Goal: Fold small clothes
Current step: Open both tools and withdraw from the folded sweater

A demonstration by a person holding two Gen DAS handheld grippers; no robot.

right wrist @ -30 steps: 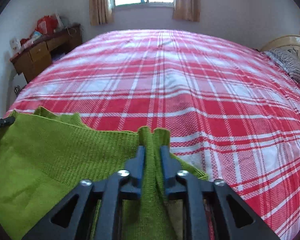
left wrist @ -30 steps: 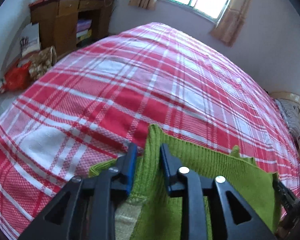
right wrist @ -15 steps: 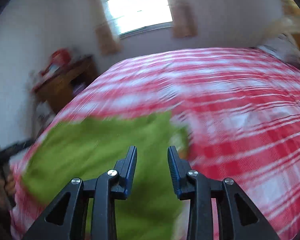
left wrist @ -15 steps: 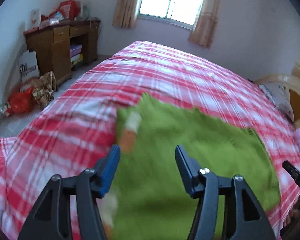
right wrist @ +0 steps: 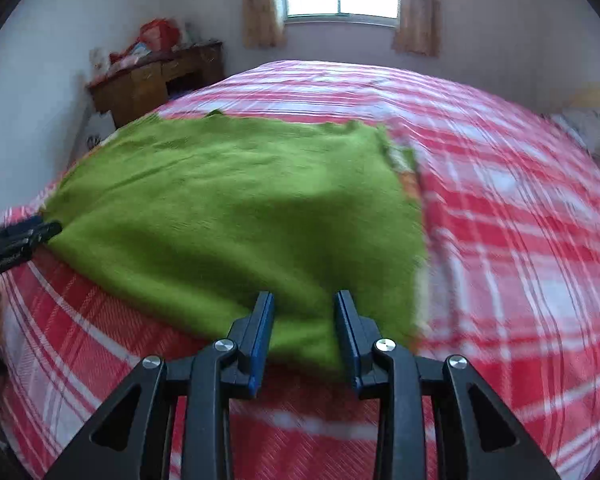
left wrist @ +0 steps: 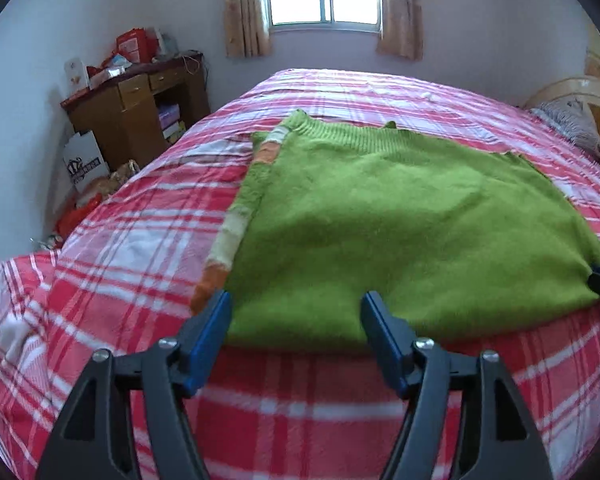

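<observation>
My left gripper (left wrist: 296, 316) is released at the near left edge of the green sweater (left wrist: 400, 224), spread flat on the plaid bed (left wrist: 140, 240); my right gripper (right wrist: 305, 314) gapes, holding nothing. Next I'd judge a sleeve fold

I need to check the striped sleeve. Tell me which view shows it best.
The left wrist view: the sleeve lies sharp along the sweater's left edge, orange and pale bands clear. The right wrist view shows only a blurred sliver at the sweater's right edge.
</observation>
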